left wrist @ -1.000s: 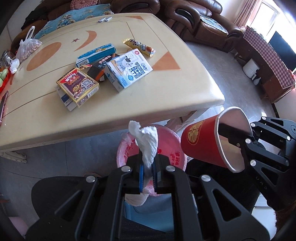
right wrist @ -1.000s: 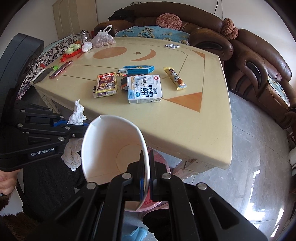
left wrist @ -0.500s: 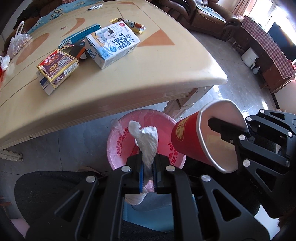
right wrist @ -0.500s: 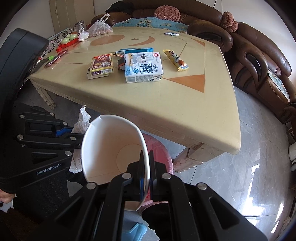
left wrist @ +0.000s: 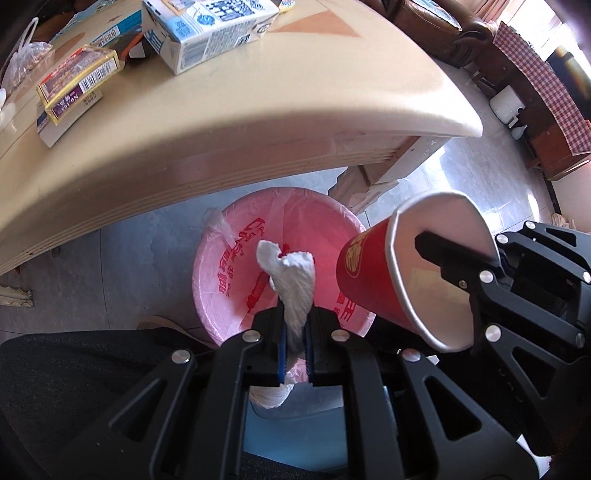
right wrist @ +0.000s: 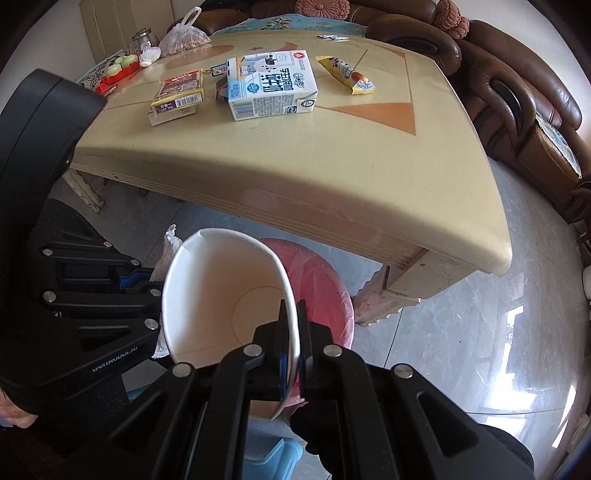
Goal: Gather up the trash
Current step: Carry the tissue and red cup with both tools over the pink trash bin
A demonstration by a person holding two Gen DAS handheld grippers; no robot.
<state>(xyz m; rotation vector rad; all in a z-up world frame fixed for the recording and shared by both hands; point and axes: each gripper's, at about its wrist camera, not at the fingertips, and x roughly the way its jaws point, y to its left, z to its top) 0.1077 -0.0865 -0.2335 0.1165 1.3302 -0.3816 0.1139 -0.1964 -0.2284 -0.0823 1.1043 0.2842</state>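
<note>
My left gripper point(left wrist: 294, 332) is shut on a crumpled white tissue point(left wrist: 291, 280) and holds it above a pink-lined trash bin point(left wrist: 229, 288) on the floor under the table edge. My right gripper point(right wrist: 291, 354) is shut on the rim of a red paper cup point(right wrist: 221, 295), white inside, held tilted just right of the tissue; the cup also shows in the left wrist view point(left wrist: 373, 280). The bin shows behind the cup in the right wrist view point(right wrist: 325, 288).
A cream table point(right wrist: 332, 147) holds a milk carton point(right wrist: 271, 86), a card box point(right wrist: 179, 92), a snack wrapper point(right wrist: 347, 74) and a plastic bag point(right wrist: 184, 35). Brown sofas point(right wrist: 517, 103) stand behind. A table leg point(left wrist: 373, 181) is beside the bin.
Both grippers have moved down and forward with their loads, from table height to just above the bin. The bin now fills more of the view.
</note>
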